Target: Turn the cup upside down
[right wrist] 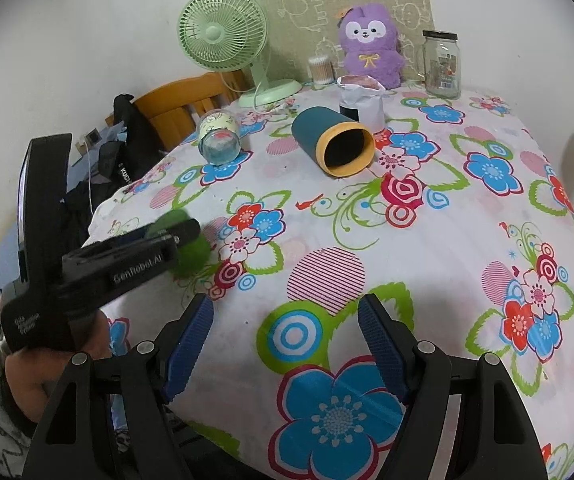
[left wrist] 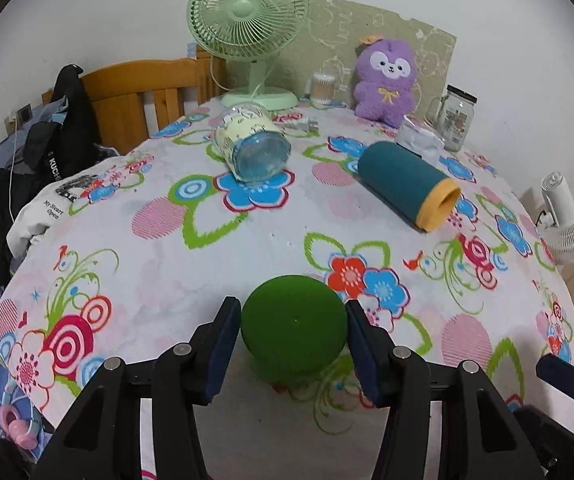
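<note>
A green cup (left wrist: 294,334) stands base-up on the flowered tablecloth (left wrist: 207,264) between the fingers of my left gripper (left wrist: 293,340). The blue pads (left wrist: 223,350) sit against its two sides. In the right wrist view the cup (right wrist: 191,250) shows at the left, partly hidden by the left gripper (right wrist: 175,236). My right gripper (right wrist: 285,344) is open and empty above the cloth near the table's front edge.
A teal cup with a yellow rim (left wrist: 409,184) and a clear cup (left wrist: 253,142) lie on their sides farther back. A green fan (left wrist: 249,28), a purple plush (left wrist: 385,80) and a glass jar (left wrist: 457,118) stand along the back. A wooden chair (left wrist: 139,96) is at the left.
</note>
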### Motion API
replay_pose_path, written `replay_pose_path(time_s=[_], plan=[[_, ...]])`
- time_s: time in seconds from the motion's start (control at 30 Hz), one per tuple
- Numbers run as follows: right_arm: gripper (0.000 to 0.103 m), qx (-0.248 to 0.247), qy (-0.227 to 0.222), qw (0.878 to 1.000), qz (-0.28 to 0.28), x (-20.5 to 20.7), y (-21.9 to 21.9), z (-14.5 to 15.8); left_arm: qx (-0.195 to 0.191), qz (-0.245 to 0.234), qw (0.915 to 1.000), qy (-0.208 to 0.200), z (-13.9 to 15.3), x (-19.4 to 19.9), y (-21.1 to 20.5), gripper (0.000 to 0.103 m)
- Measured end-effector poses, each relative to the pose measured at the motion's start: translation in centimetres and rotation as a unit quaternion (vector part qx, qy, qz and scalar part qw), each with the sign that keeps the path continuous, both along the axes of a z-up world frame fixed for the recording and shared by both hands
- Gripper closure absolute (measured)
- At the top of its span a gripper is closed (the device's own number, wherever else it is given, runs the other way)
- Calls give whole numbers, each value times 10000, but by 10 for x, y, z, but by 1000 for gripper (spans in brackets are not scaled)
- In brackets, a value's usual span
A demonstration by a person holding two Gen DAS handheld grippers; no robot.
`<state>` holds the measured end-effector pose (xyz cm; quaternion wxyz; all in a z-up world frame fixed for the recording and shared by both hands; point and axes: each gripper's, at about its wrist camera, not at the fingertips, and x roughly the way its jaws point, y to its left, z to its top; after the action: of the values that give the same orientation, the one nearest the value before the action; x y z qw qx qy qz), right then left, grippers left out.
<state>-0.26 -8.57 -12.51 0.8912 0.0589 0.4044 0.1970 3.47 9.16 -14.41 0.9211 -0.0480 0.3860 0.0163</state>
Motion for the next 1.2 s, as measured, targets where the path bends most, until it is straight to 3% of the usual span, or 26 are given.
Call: replay_pose_path(time_s=[0.1,0.23,0.33,0.77,1.13,1.2], plan=[[26,-10,-9,10000,29,-1,1,0,-22,-18,10000,22,0,-2,-1,47],[26,-16,-23,10000,35,-3,2,1,-4,-91,10000,-1,4,-5,-3,26],[26,-3,-18,10000,46,-3,2,1,29,-122,9999,-65,8,-8,-4,21],[26,-127,98,9998,-105,1,3,3,56,-162,9997,150,14,-5,-1,15],[26,-245,-97,9986,-450,10,12,36,213,-32,9995,-246,47,-7,13,6],[22,-276,-149,9982,-502,12,14,42,269,-47,9991,-315,53,-7,15,6]])
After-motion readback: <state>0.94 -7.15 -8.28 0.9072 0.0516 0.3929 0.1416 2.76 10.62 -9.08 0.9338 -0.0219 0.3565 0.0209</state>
